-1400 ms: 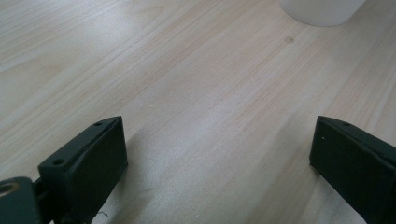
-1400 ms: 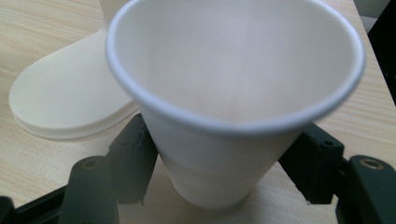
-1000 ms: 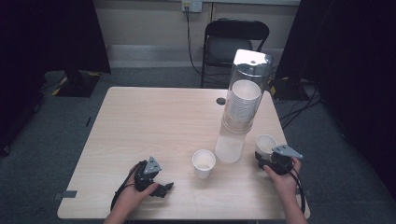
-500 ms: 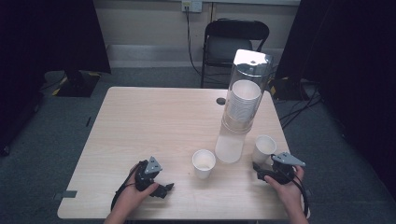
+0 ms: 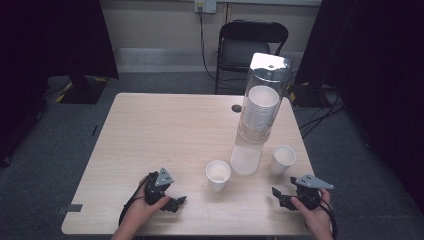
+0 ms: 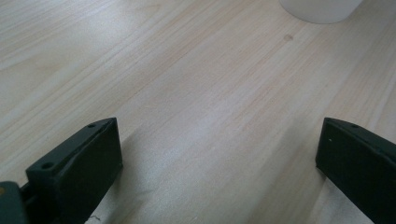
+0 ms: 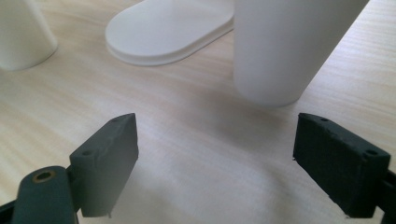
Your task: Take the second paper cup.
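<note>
1. Your right tool [image 5: 284,196] rests near the surface's [image 5: 150,130] near right corner with its jaws spread wide and nothing between them. I judge it lies low so it can slide toward a cup.
2. The right cup [image 5: 283,159] stands upright just ahead of that tool, beside the tall cup dispenser [image 5: 260,107]; in the right gripper view it sits beyond the jaw tips, toward the right jaw.
3. Your left tool [image 5: 172,204] lies by the near edge, also spread and empty.
4. The middle cup [image 5: 218,174] stands apart from it, toward the right.
</note>
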{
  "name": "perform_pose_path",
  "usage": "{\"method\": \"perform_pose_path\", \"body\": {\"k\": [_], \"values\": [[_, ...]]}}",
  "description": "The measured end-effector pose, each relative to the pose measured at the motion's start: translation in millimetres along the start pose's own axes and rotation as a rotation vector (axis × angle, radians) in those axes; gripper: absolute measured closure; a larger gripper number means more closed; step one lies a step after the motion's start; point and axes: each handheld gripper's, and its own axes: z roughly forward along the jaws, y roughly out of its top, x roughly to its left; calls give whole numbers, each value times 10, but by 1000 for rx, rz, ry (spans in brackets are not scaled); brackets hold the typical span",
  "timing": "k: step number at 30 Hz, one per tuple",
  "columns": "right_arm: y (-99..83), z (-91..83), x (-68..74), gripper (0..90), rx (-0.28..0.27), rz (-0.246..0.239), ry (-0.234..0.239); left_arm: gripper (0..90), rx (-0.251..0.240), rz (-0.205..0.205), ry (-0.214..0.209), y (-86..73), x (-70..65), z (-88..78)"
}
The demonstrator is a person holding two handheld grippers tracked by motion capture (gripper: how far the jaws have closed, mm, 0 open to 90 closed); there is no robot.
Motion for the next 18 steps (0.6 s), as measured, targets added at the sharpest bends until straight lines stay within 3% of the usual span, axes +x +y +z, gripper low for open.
{"method": "perform_pose_path", "body": {"k": [9, 12, 15, 18], "values": [[-111, -52, 74, 137, 75, -58, 47, 0, 0, 0, 0, 0, 0, 0], [-111, -46, 89, 138, 89, -72, 45, 0, 0, 0, 0, 0, 0, 0], [-110, -18, 111, 136, 137, -104, 37, 0, 0, 0, 0, 0, 0, 0], [-107, -8, 106, 132, 137, -96, 41, 0, 0, 1, 0, 0, 0, 0]]}}
